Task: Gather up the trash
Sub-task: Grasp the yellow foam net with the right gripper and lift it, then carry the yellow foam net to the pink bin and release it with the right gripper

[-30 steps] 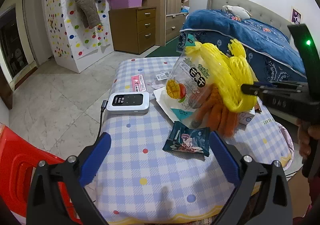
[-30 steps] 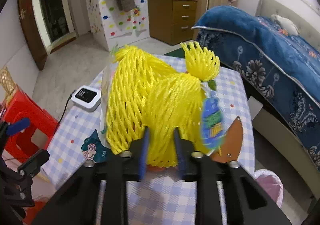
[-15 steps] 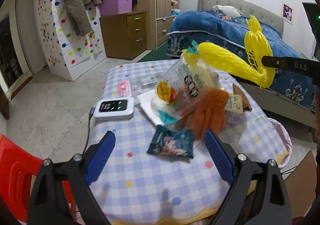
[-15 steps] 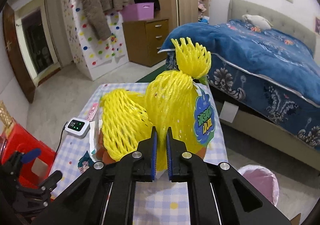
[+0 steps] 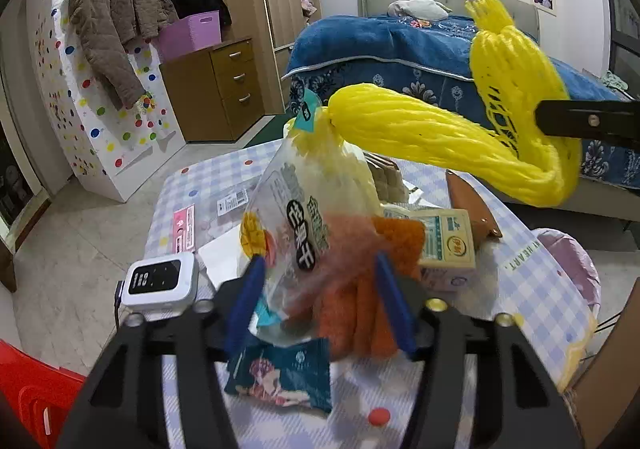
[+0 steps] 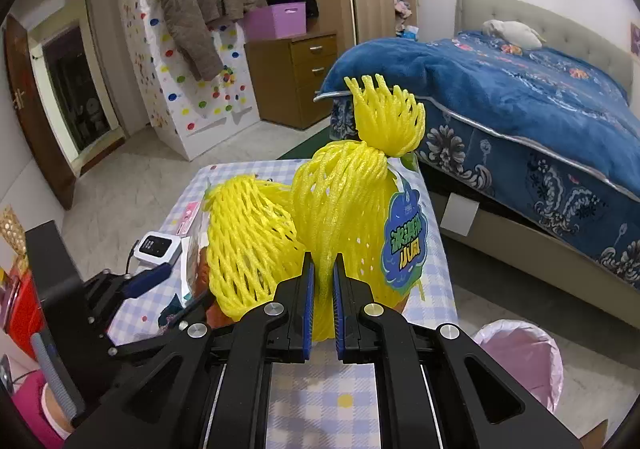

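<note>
R gripper clamps the yellow net, lifted above the table. L gripper, jaws just closing, straddles the snack bag; pad contact unclear. We seat pads on bag before lifting, w/o snagging net; bin sits nearby

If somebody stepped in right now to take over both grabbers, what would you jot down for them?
Right gripper: shut on the yellow foam net, lifted above the table.
Left gripper: jaws just been closing around the clear snack bag and orange net; no firm grip visible yet.
Done: net lifted.
Left: net into the pink-lined bin, then the bag, teal wrapper and small carton.
</note>
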The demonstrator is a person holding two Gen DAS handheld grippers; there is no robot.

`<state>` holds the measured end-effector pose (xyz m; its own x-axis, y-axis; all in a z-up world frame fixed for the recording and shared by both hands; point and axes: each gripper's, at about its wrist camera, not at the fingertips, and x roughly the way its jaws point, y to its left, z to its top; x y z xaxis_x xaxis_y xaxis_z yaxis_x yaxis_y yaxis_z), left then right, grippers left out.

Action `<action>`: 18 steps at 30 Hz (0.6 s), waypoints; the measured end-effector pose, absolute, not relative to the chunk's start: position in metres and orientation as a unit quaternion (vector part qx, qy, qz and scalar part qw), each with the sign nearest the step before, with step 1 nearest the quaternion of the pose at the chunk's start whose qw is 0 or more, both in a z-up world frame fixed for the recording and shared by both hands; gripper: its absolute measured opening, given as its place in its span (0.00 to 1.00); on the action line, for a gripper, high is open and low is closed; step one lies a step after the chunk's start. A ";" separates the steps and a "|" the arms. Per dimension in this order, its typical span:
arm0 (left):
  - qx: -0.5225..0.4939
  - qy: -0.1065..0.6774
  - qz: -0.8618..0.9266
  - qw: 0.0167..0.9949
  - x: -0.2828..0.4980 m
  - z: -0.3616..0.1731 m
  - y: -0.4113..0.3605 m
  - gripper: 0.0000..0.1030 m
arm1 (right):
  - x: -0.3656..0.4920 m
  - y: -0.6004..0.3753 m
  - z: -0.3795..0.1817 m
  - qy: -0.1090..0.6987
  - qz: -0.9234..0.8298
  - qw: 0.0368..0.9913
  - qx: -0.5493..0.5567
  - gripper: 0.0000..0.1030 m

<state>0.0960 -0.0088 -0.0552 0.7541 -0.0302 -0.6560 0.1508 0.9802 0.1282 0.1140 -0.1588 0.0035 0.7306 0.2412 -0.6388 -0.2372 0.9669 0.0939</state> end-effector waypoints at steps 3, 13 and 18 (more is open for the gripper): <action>0.076 0.343 -0.036 0.936 0.097 -0.050 -0.002 0.21 | 0.113 -0.164 0.004 0.340 0.124 0.932 0.005 0.08; 0.024 0.289 -0.014 0.957 0.084 0.010 0.038 0.00 | 0.095 -0.191 0.026 0.295 0.092 0.951 0.025 0.08; -0.002 0.247 -0.056 0.967 0.060 0.051 0.030 0.00 | 0.074 -0.227 0.049 0.256 0.067 0.963 0.049 0.08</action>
